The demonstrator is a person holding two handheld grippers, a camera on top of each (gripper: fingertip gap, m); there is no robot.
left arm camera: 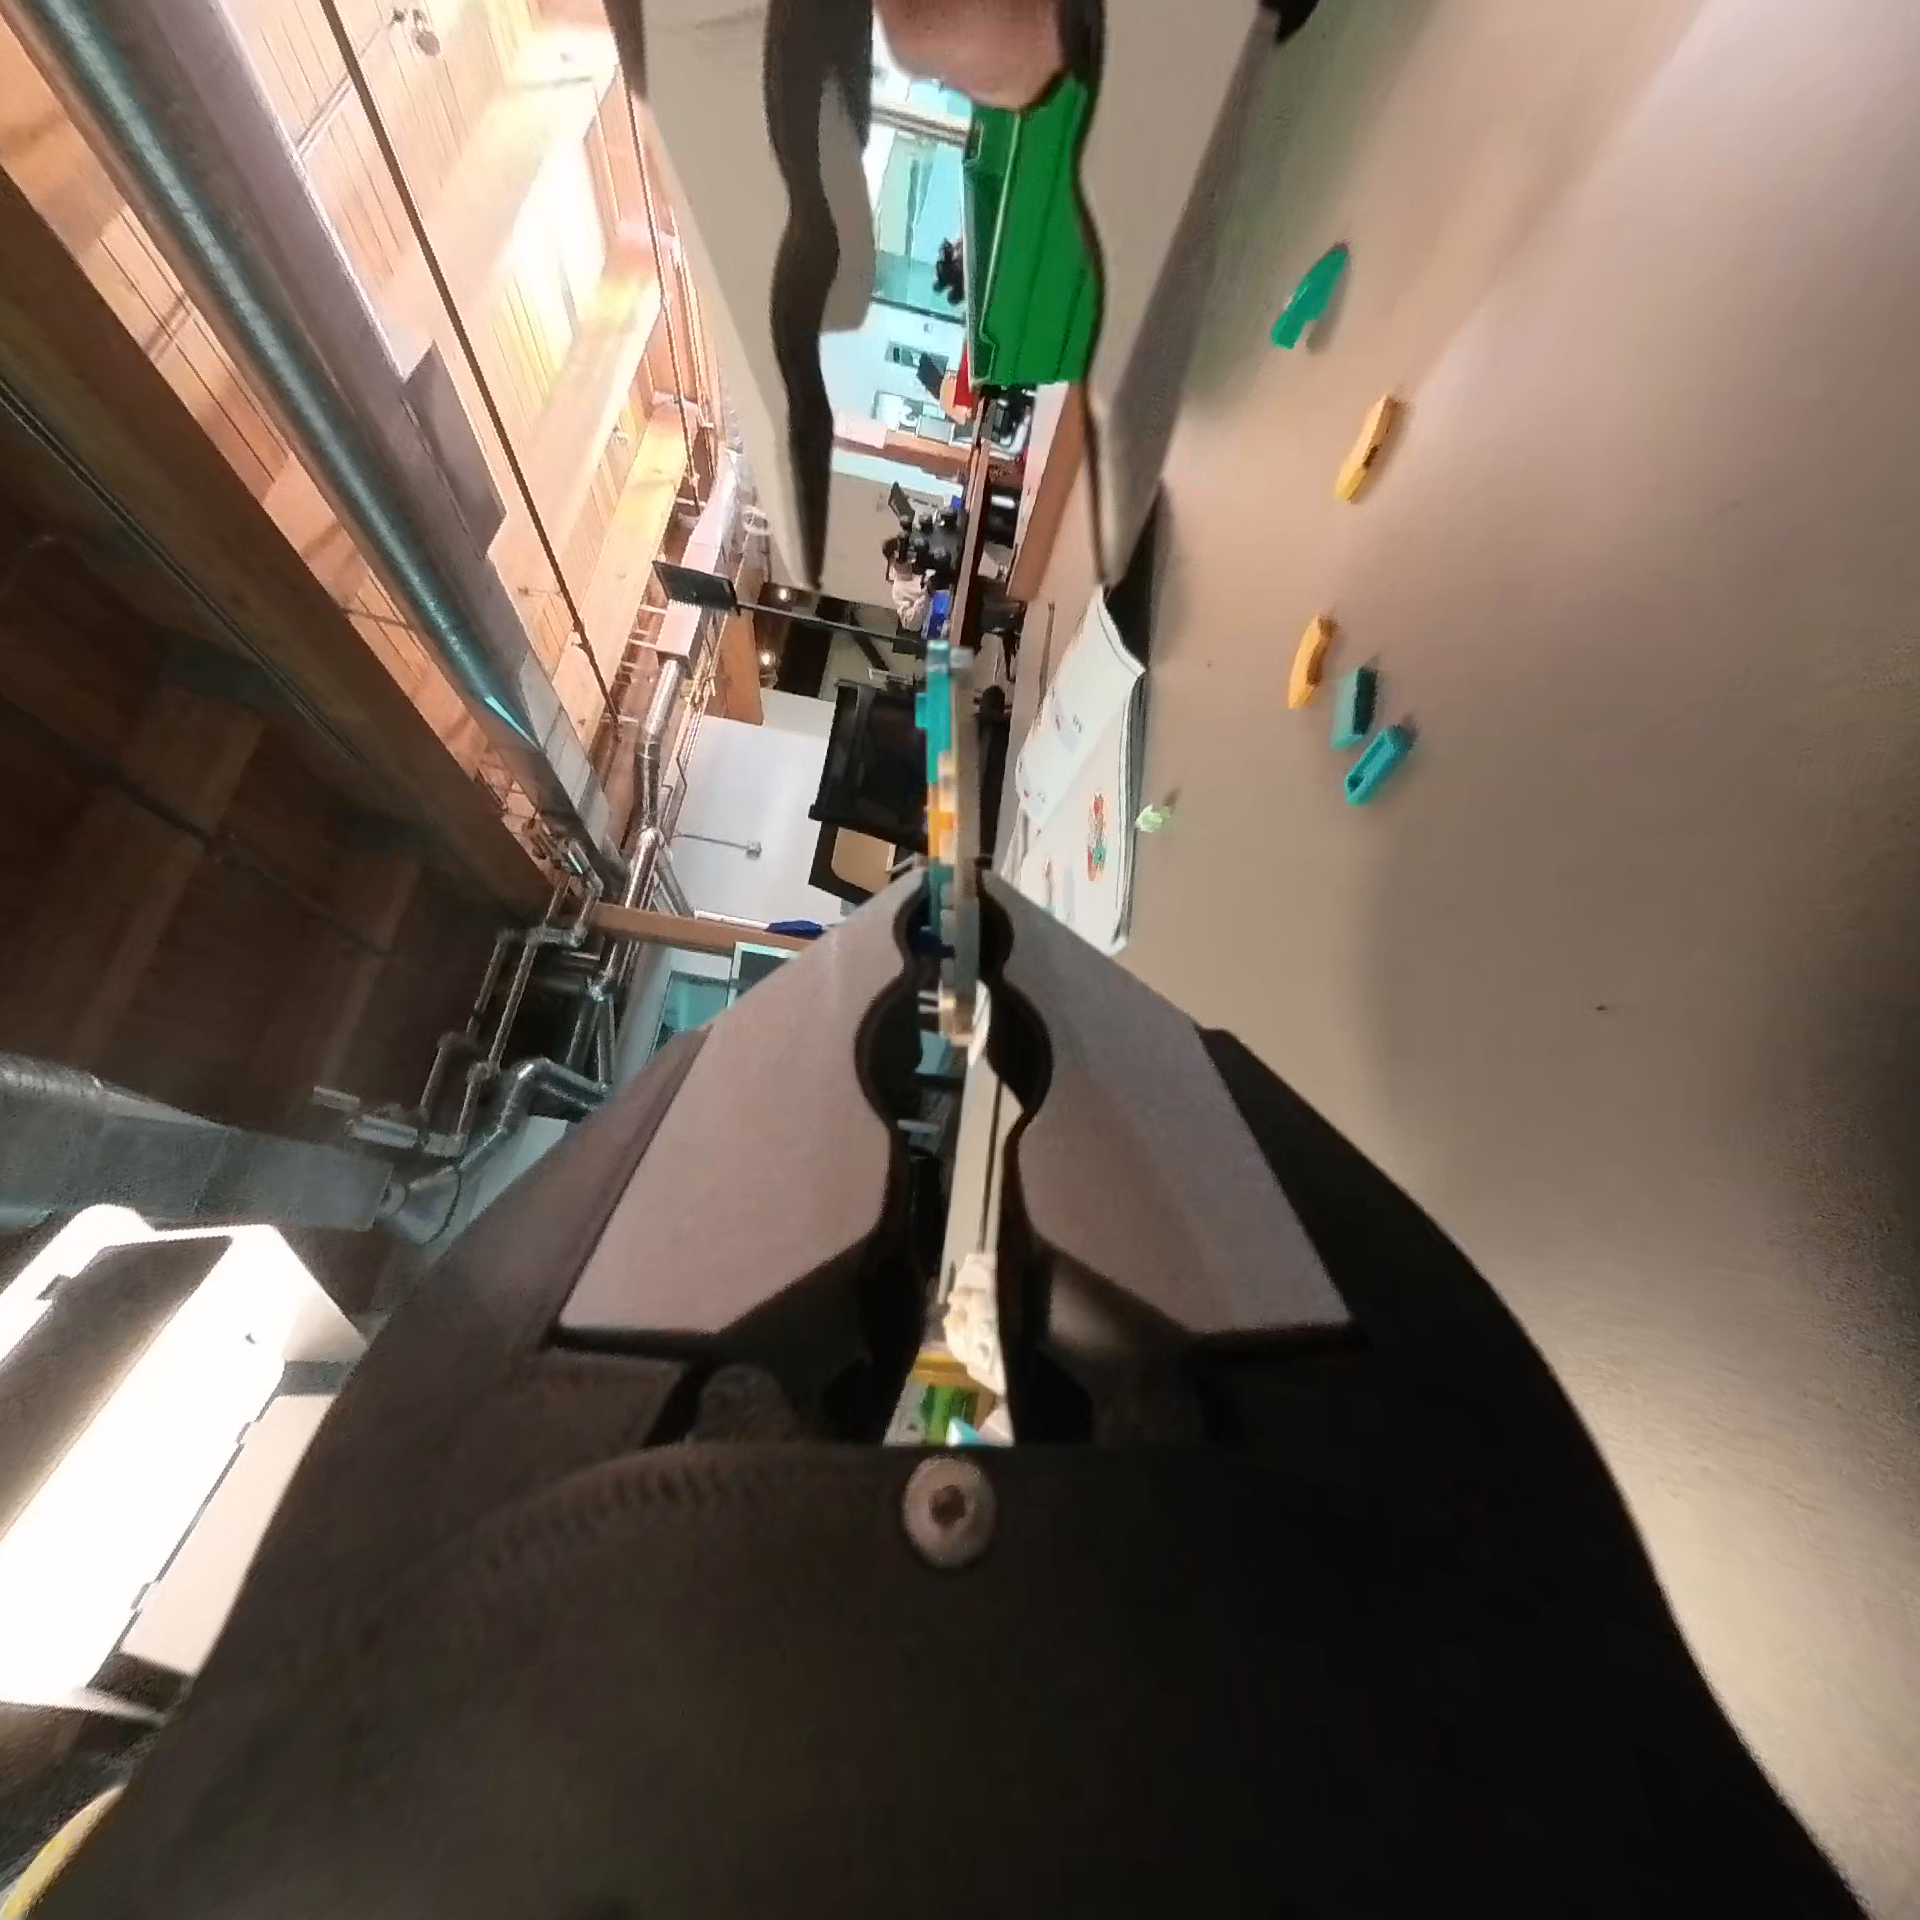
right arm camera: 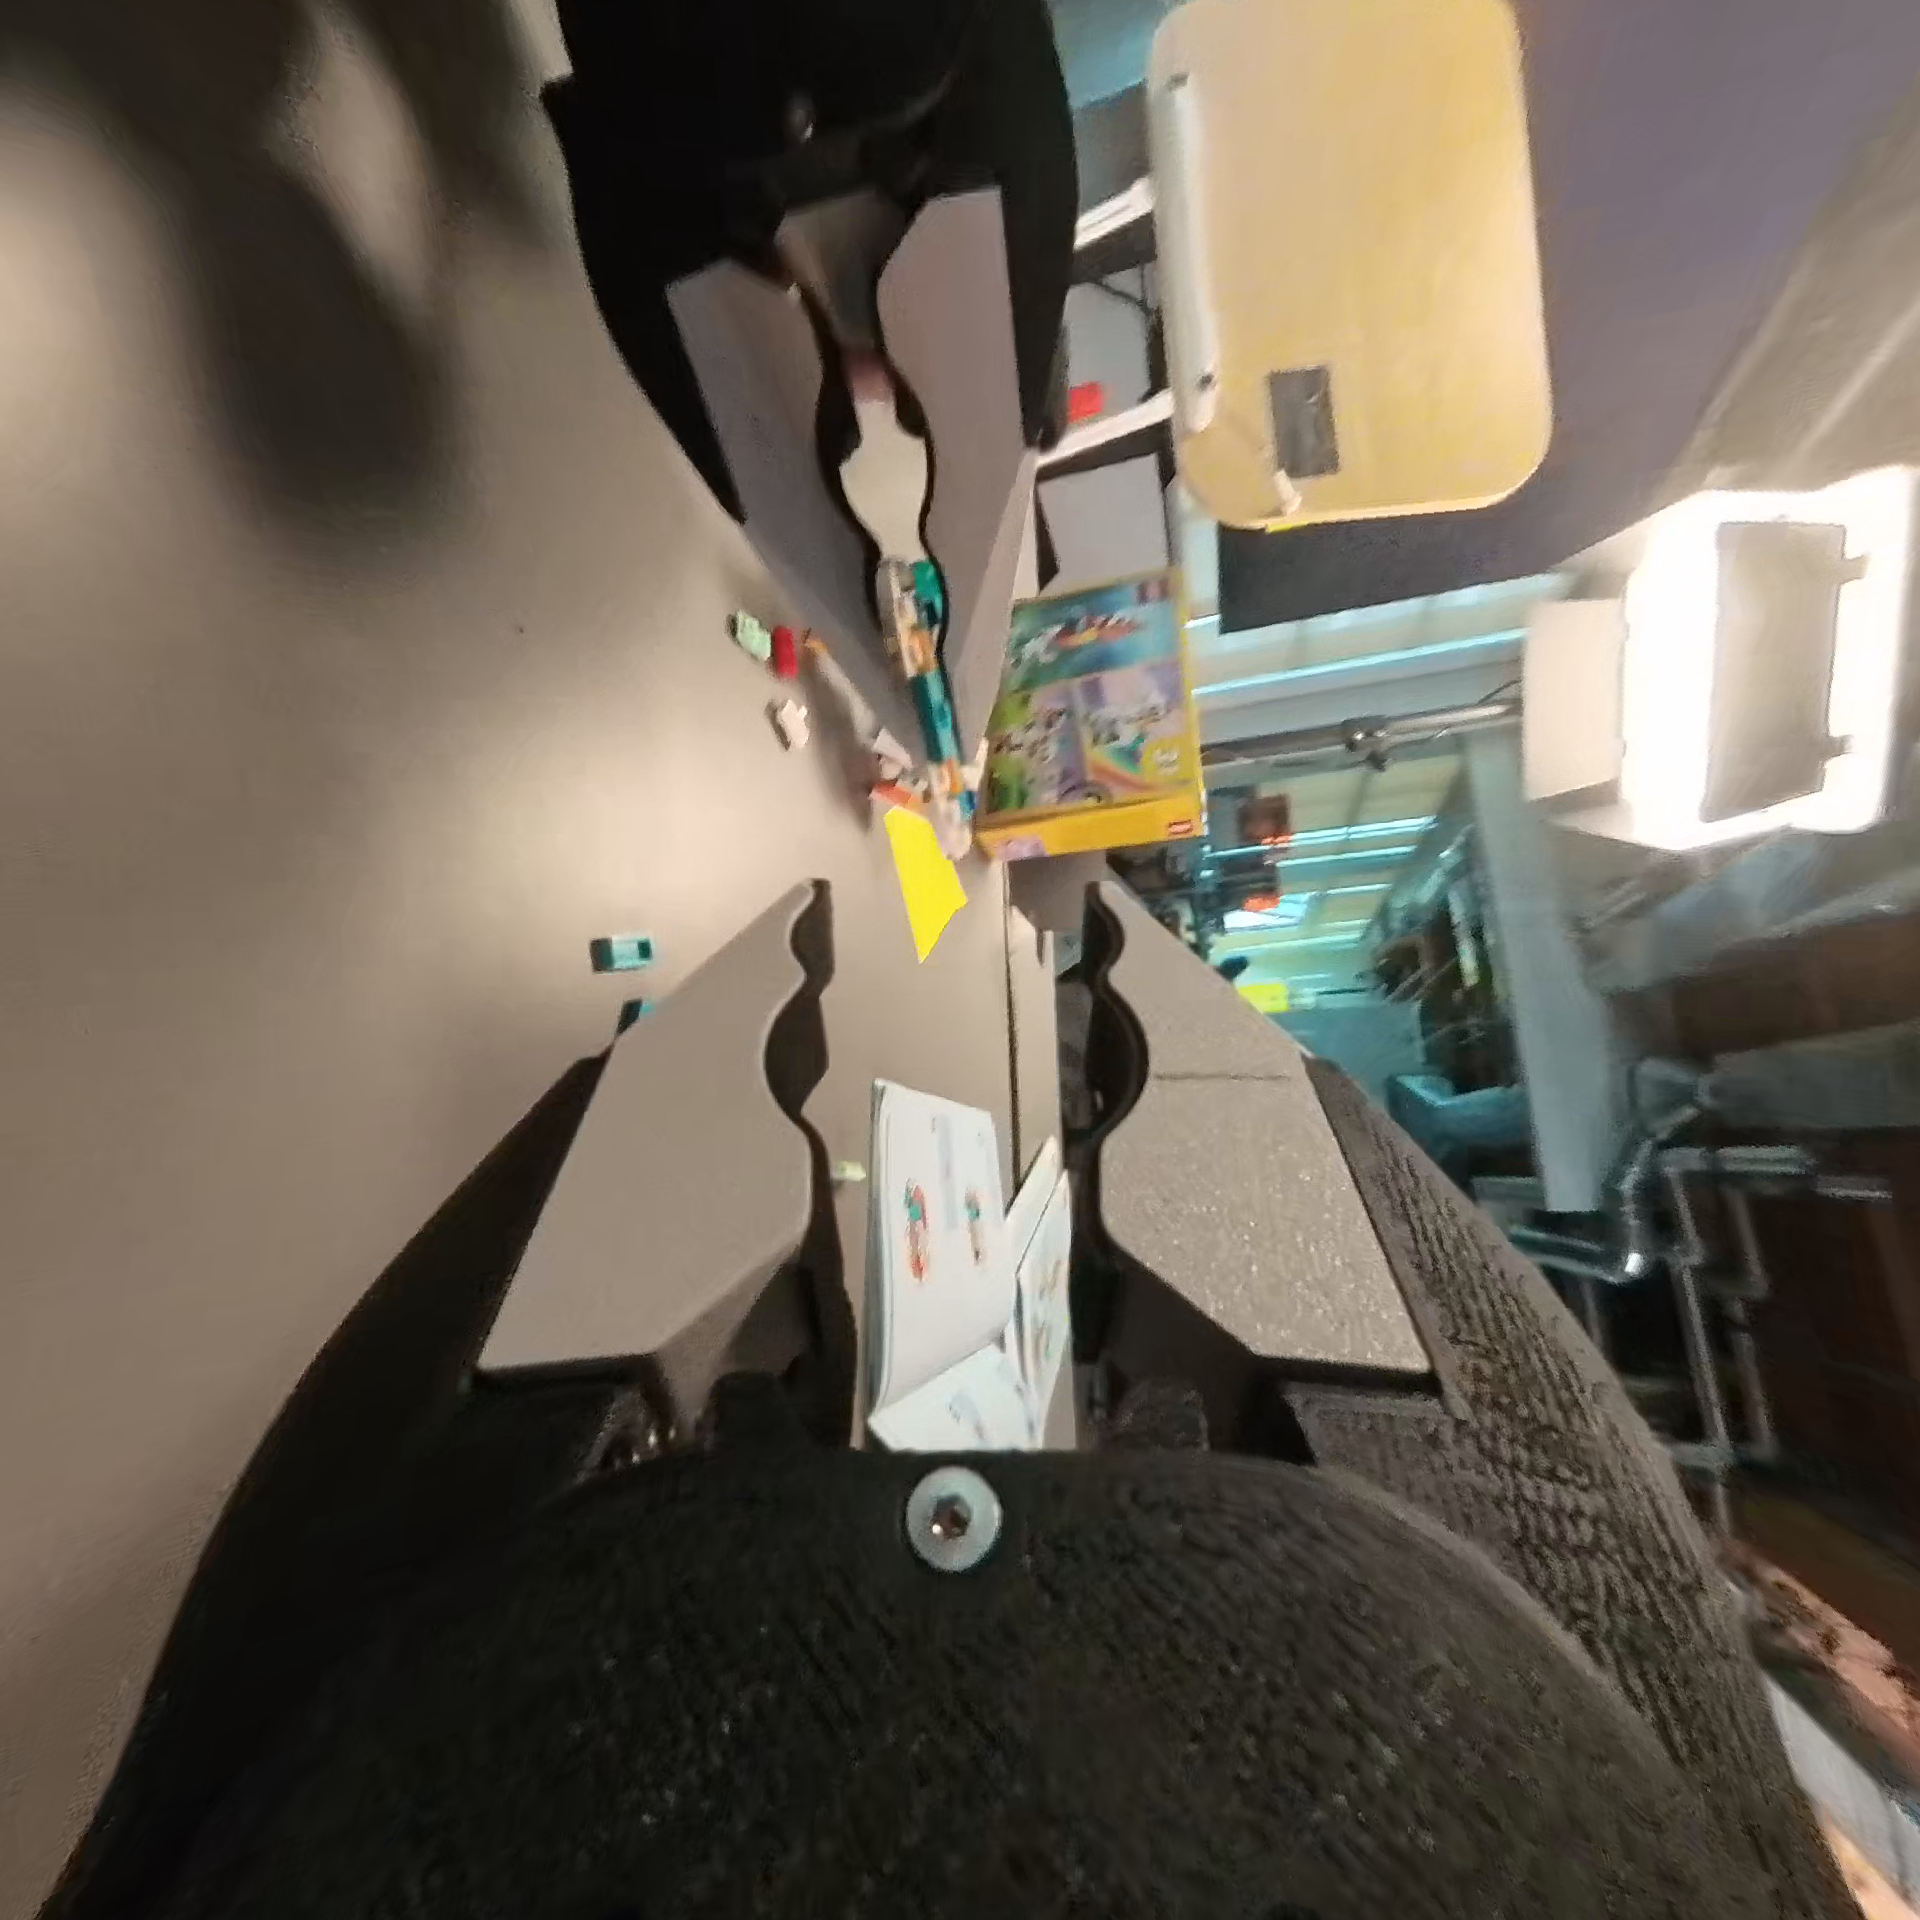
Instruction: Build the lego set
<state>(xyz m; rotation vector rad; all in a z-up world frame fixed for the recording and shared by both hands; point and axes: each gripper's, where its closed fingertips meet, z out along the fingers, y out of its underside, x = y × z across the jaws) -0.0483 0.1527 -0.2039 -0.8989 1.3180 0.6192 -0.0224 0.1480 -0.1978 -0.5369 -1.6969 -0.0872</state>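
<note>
Grey table [left arm camera: 1558, 935], room with wooden ceiling and pipes.
Loose bricks: three teal, two yellow. Left gripper [left arm camera: 951, 904] clamps the lego assembly [left arm camera: 948, 790]; right gripper [right arm camera: 956, 935] spread, empty.

1. The left gripper [left arm camera: 951, 894] is clamping a thin lego assembly [left arm camera: 948, 790] edge-on between its fingers [left arm camera: 1049, 966].
2. Teal and yellow lego pieces [left arm camera: 1361, 707] are lying scattered on the grey tabletop [left arm camera: 1610, 831].
3. An instruction booklet [left arm camera: 1081, 769] is lying open just beside the assembly.
4. The right gripper [left arm camera: 956, 312] is hovering farther off, gaping wide.
</note>
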